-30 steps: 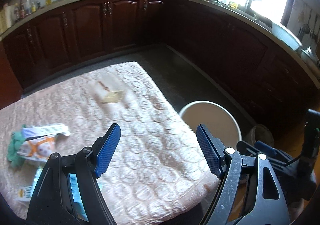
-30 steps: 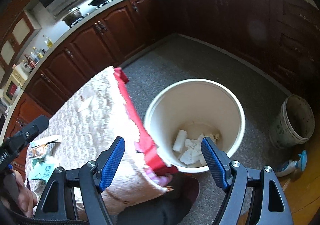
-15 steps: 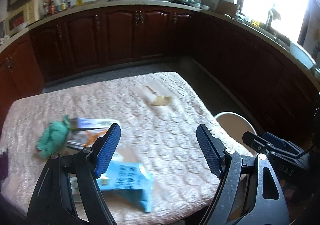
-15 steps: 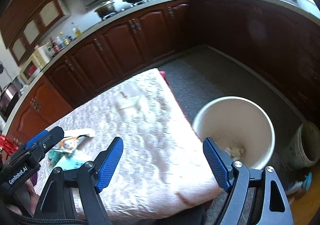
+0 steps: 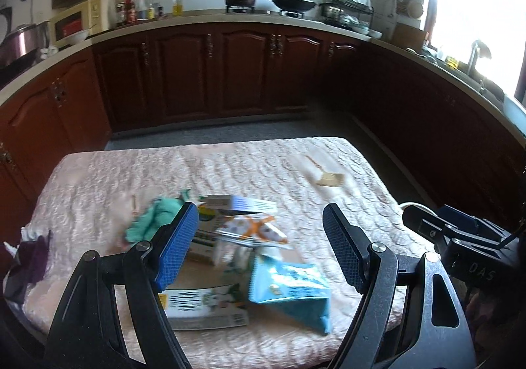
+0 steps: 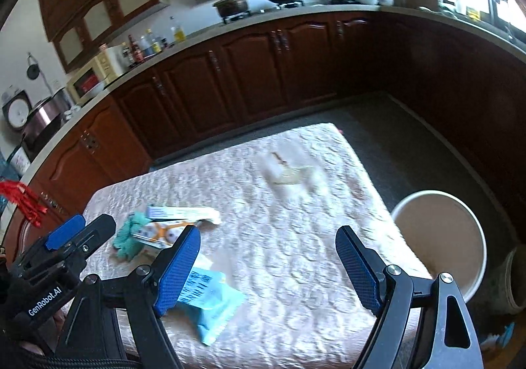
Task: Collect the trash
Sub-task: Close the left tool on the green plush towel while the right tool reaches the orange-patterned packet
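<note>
Both grippers hang over the near edge of a table covered with a pale quilted cloth, and both are empty. The left gripper has its blue pads spread wide apart, framing a heap of trash on the near left part of the cloth. The right gripper is just as wide, with nothing between its pads but cloth. In the heap, a blue packet lies nearest, flat on the cloth, beside a white printed box. Behind them sits an orange-and-white wrapper, with a long flat box just past it. A crumpled green rag touches the heap's left side. Well apart, toward the far right corner of the table, lies a small tan scrap; it is blurred, possibly a bit of paper or a wooden stick wrapper. From the right wrist view, the blue packet lies under and beside the right gripper's left pad. A cream bin stands on the floor just off the table's right edge, and a smaller grey bucket is close beside it. Dark wood cabinets ring the room behind.
</note>
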